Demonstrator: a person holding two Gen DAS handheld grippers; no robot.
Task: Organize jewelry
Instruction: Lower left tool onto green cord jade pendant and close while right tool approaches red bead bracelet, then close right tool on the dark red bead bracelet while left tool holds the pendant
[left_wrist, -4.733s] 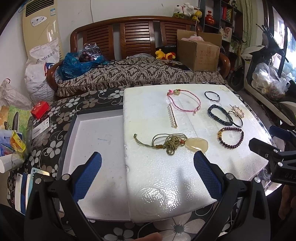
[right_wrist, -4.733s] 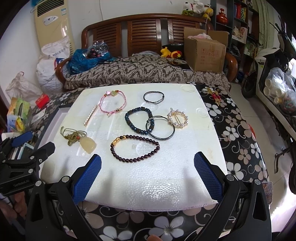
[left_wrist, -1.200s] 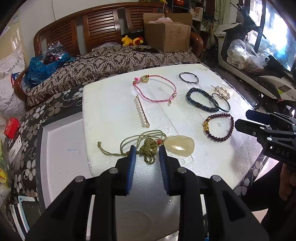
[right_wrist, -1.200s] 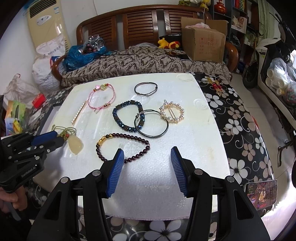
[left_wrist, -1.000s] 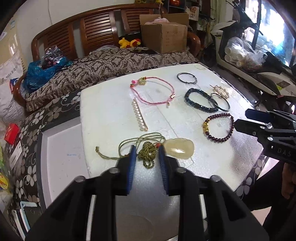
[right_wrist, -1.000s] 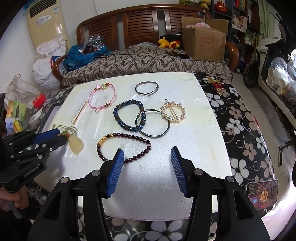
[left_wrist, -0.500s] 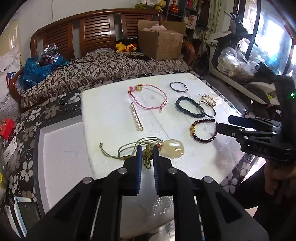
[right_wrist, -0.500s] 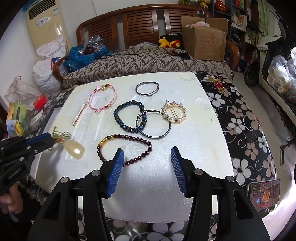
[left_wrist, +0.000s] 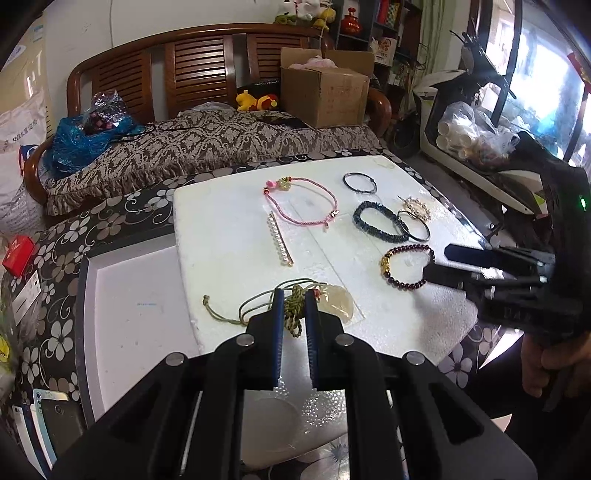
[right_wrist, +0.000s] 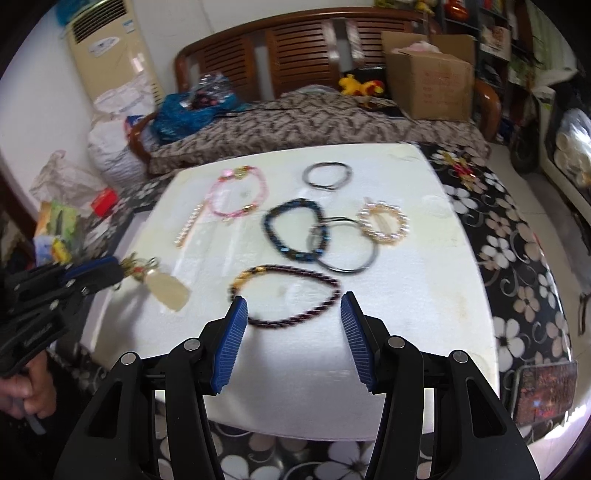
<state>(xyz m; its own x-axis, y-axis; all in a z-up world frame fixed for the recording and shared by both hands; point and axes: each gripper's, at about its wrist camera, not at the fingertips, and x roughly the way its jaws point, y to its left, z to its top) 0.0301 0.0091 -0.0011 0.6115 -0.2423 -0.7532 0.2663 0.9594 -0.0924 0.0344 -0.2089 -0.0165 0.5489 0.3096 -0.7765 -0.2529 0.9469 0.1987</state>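
The pendant necklace (left_wrist: 321, 302) is hanging by its olive knotted cord, which the left gripper (left_wrist: 294, 308) is pinching between narrowed fingers, at the near left edge of the white foam board (left_wrist: 229, 236). The right gripper (right_wrist: 291, 314) is hovering with fingers spread just above the dark red bead bracelet (right_wrist: 284, 291); beyond it are lying the blue bead bracelet (right_wrist: 295, 229), black bangle (right_wrist: 347, 245) and pink cord bracelet (right_wrist: 240, 192).

The foam board (left_wrist: 229, 221) is white; the tablecloth (right_wrist: 517, 236) is black with pale flowers. One bracelet (left_wrist: 301, 201) is pink, another (left_wrist: 406, 266) dark maroon with gold beads.
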